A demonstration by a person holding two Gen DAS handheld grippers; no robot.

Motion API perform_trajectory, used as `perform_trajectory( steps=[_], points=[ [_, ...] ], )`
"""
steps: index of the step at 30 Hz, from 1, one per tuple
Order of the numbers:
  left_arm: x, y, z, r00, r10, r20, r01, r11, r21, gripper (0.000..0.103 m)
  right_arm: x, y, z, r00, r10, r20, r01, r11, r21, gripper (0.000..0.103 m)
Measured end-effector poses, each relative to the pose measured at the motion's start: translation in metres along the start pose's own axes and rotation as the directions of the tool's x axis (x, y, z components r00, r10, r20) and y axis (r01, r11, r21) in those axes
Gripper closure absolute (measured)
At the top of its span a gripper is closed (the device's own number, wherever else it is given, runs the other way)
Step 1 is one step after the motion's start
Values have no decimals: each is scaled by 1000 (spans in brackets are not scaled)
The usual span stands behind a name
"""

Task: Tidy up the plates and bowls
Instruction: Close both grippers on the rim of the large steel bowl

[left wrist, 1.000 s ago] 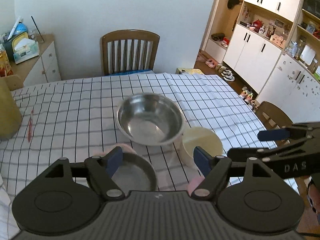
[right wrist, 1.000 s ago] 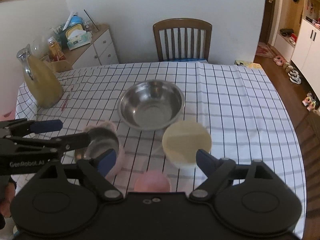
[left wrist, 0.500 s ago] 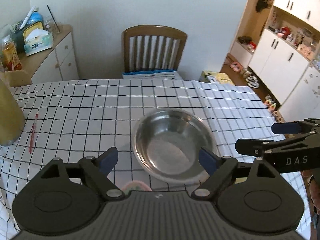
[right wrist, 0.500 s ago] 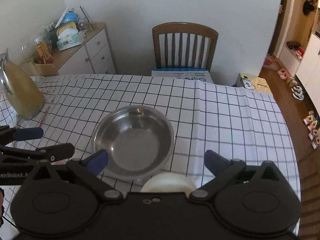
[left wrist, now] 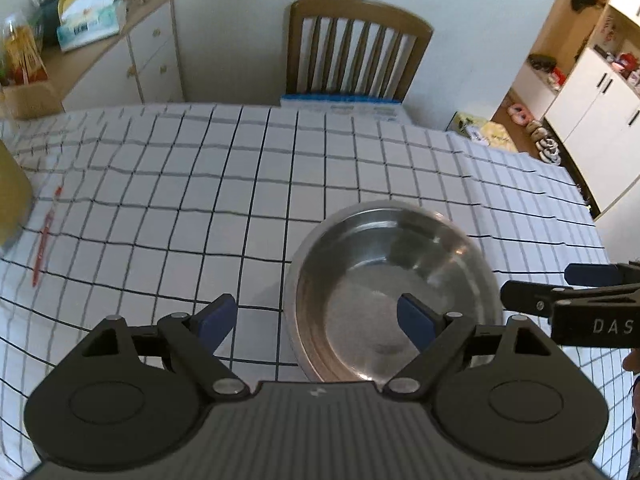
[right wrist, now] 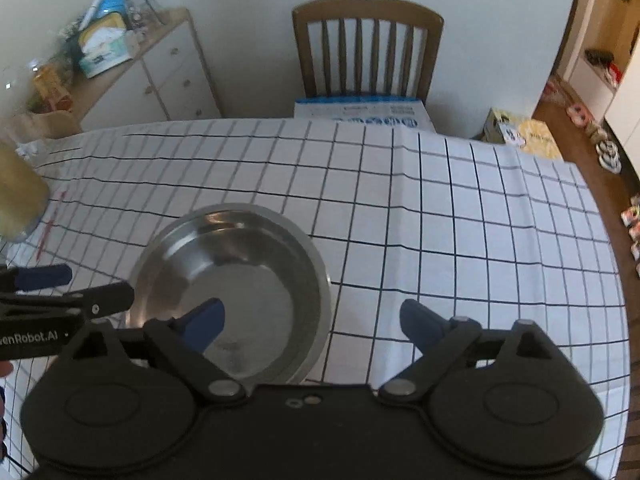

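**The steel bowl sits between my two grippers, rim under each inner finger**

I hold my left gripper (left wrist: 316, 314) wide open with nothing in it. From its camera the steel bowl (left wrist: 394, 292) lies ahead and to the right on the checked tablecloth (left wrist: 200, 184). My right-hand blue pad (left wrist: 416, 316) hangs over the bowl's hollow while the left-hand pad is out over bare cloth, so the bowl's left rim falls between them.

My right gripper (right wrist: 312, 320) is just as wide open and also empty. From its camera the same bowl (right wrist: 232, 292) lies ahead and to the left. Here my left-hand pad (right wrist: 204, 322) is over the hollow and the other is over the cloth, with the bowl's right rim between.

So the bowl is flanked, one gripper on each side. Being round, it has no long axis to line up with. Neither side is clearly nearer; both look about equally close. I judge that either gripper could pinch its own side of the rim by coming down and closing. I cannot tell how high my fingers are above the rim. No other plates or bowls are in view.
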State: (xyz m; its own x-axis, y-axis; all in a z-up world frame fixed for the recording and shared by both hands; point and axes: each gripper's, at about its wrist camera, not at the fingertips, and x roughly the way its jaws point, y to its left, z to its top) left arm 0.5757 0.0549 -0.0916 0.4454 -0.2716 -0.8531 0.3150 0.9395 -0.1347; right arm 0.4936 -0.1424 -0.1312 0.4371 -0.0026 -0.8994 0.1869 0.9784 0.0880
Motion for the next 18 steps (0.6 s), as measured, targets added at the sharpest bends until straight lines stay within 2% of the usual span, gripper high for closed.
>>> perform_trajectory(
  steps=[2,5,8,10,11,14,17,18],
  points=[
    [13,3,3,1000,-3,-26,3,1000,-24,15,11,-7,3,1000,7,-19,-7,999,34,12],
    [29,11,7,997,-27,-66,22,997,-71,17,27,-15,6,998,31,-54,-27,997,78,20],
    [42,16,9,995,-18,-96,9,995,-95,22,39,-17,7,995,61,-79,-54,995,85,25],
    [48,18,8,994,-11,-109,0,995,-96,34,45,-16,6,993,67,-93,-60,995,77,27],
    [52,18,8,993,-8,-118,-4,995,-99,43,48,-15,6,993,69,-96,-62,995,74,28],
    [60,22,6,990,-21,-142,5,993,-114,49,55,-16,5,990,78,-118,-67,994,91,32],
    [67,25,6,986,-50,-162,27,989,-144,64,60,-19,4,987,94,-128,-79,990,120,42],
    [68,26,5,985,-60,-165,35,988,-150,67,61,-20,3,987,99,-130,-82,988,129,50]
  ],
)
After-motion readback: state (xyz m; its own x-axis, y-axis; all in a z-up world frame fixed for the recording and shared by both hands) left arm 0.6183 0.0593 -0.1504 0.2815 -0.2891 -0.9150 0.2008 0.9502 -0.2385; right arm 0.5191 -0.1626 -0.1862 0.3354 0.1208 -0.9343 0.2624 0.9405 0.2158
